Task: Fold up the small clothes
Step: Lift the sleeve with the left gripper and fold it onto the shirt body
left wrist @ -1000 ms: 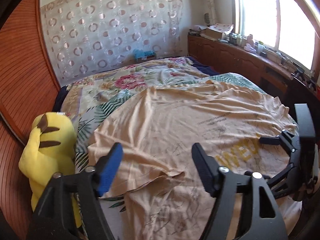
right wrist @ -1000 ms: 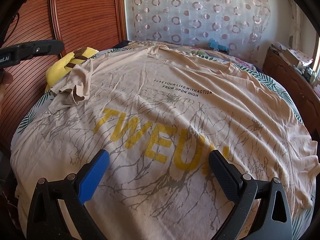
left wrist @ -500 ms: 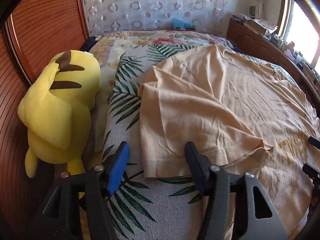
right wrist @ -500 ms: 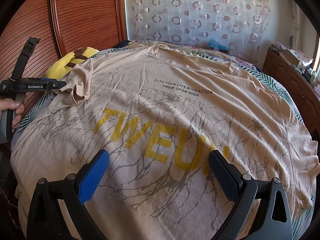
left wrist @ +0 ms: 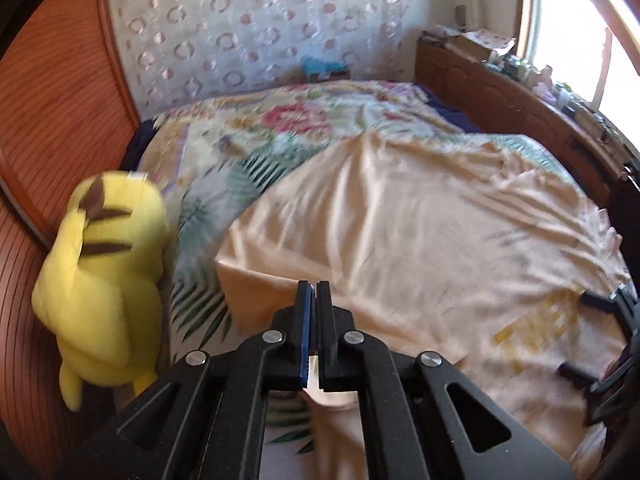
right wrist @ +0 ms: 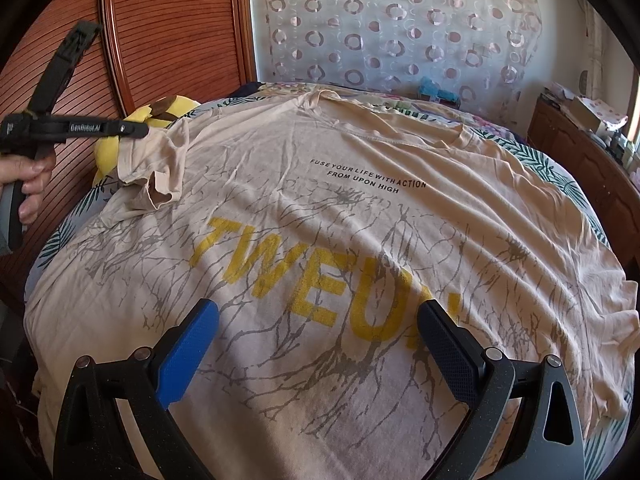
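Note:
A beige T-shirt (right wrist: 360, 208) with yellow letters and a grey branch print lies spread face up on the bed. My left gripper (left wrist: 313, 294) is shut on the shirt's left sleeve (right wrist: 156, 168) and holds it lifted and bunched; the left gripper also shows in the right wrist view (right wrist: 136, 132). The shirt also shows in the left wrist view (left wrist: 420, 232). My right gripper (right wrist: 318, 332) is open and empty, low over the shirt's lower half, below the yellow letters. It also shows at the right edge of the left wrist view (left wrist: 600, 336).
A yellow plush toy (left wrist: 104, 276) lies at the bed's left edge against a wooden slatted wall (right wrist: 160, 40). A floral bedspread (left wrist: 288, 128) covers the bed. A wooden ledge (left wrist: 520, 104) with clutter runs along the right under a window. A patterned curtain (right wrist: 400, 32) hangs behind.
My left gripper has shut on the left sleeve and lifted it off the bed. My right gripper has stayed in place, open.

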Motion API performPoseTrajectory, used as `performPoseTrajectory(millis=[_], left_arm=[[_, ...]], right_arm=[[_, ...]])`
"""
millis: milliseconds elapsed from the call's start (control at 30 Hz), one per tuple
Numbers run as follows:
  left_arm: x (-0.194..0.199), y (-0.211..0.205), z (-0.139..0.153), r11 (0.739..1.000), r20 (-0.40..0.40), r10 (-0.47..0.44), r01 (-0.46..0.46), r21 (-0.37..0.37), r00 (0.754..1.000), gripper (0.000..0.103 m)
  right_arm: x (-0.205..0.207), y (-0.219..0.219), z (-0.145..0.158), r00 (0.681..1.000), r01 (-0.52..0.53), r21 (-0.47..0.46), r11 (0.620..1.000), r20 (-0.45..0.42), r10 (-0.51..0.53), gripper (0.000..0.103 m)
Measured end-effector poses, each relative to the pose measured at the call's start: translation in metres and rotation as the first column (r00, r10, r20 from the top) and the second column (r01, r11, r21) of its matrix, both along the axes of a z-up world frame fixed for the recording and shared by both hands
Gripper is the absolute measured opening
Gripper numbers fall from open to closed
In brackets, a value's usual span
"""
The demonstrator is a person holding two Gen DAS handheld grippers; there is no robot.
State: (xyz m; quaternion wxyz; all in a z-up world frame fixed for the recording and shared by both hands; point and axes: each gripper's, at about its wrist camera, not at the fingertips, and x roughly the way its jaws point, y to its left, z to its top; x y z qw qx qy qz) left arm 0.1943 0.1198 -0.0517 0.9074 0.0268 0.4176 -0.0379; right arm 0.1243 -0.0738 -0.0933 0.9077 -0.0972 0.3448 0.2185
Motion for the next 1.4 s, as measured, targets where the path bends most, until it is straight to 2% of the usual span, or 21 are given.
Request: performPoseTrajectory(millis=[100,333,367,400,433,467,533,600,633,833,1000,1200,1333,1400], left_arm=[[0.017,-0.035,0.021,0.998,0.032,-0.062,0.062,0.009,0.998,0.003],[0.052,-0.074,0.040,0.992,0.085,-0.124,0.121,0.039,0.989,0.004],[0.054,-0.077,0.041,0.991,0.085,-0.130,0.127,0.046,0.988,0.011],[0.056,-0.079,0.041,0.990,0.082,-0.135,0.132,0.046,0.987,0.027],[0.053,-0.080,0.042,0.989,0.084,-0.148,0.146,0.031,0.985,0.033],[0.048,-0.080,0.043,0.987,0.092,-0.158,0.157,0.018,0.983,0.047],[0.040,-0.078,0.043,0.986,0.104,-0.166,0.166,0.007,0.981,0.060],[0.028,-0.072,0.042,0.986,0.116,-0.164,0.165,0.001,0.980,0.077],[0.021,-0.068,0.040,0.987,0.123,-0.161,0.162,0.002,0.979,0.079],[-0.013,-0.031,0.017,0.993,0.093,-0.115,0.116,-0.007,0.989,0.080],[-0.038,0.003,-0.020,0.999,0.033,-0.045,0.045,0.009,0.998,0.080],[-0.048,0.029,-0.053,1.000,-0.033,0.010,-0.010,-0.003,0.999,0.080],[-0.048,0.032,-0.067,1.000,-0.060,0.016,-0.017,-0.008,0.998,0.080],[-0.049,0.033,-0.067,1.000,-0.048,0.016,-0.017,-0.024,0.999,0.080]], right_arm=[[0.000,0.000,0.000,1.000,-0.002,-0.002,1.000,0.001,0.002,0.100],[0.000,0.000,0.000,1.000,-0.002,-0.002,1.000,0.001,0.002,0.100],[0.000,0.000,0.000,1.000,-0.002,0.000,1.000,0.000,0.002,0.100],[0.000,-0.001,-0.001,1.000,-0.002,0.003,1.000,0.000,0.002,0.100],[0.000,-0.001,-0.001,1.000,-0.002,0.006,1.000,-0.001,0.002,0.100],[0.000,-0.002,-0.001,1.000,-0.003,0.009,1.000,-0.002,0.003,0.100],[0.001,-0.003,-0.002,1.000,-0.005,0.014,1.000,-0.005,0.005,0.100],[0.002,-0.004,-0.002,1.000,-0.004,0.015,1.000,-0.006,0.004,0.100],[0.002,-0.004,-0.002,1.000,-0.003,0.013,1.000,-0.006,0.004,0.100],[0.002,-0.003,-0.002,1.000,-0.003,0.009,1.000,-0.008,0.003,0.100],[0.003,-0.001,-0.002,1.000,-0.001,0.004,1.000,-0.011,0.001,0.100],[0.003,0.001,-0.001,1.000,0.002,0.002,1.000,-0.014,-0.002,0.100],[0.002,0.002,0.000,1.000,-0.002,0.000,1.000,-0.009,0.002,0.100],[0.001,0.002,0.001,1.000,-0.007,0.000,1.000,-0.004,0.007,0.100]])
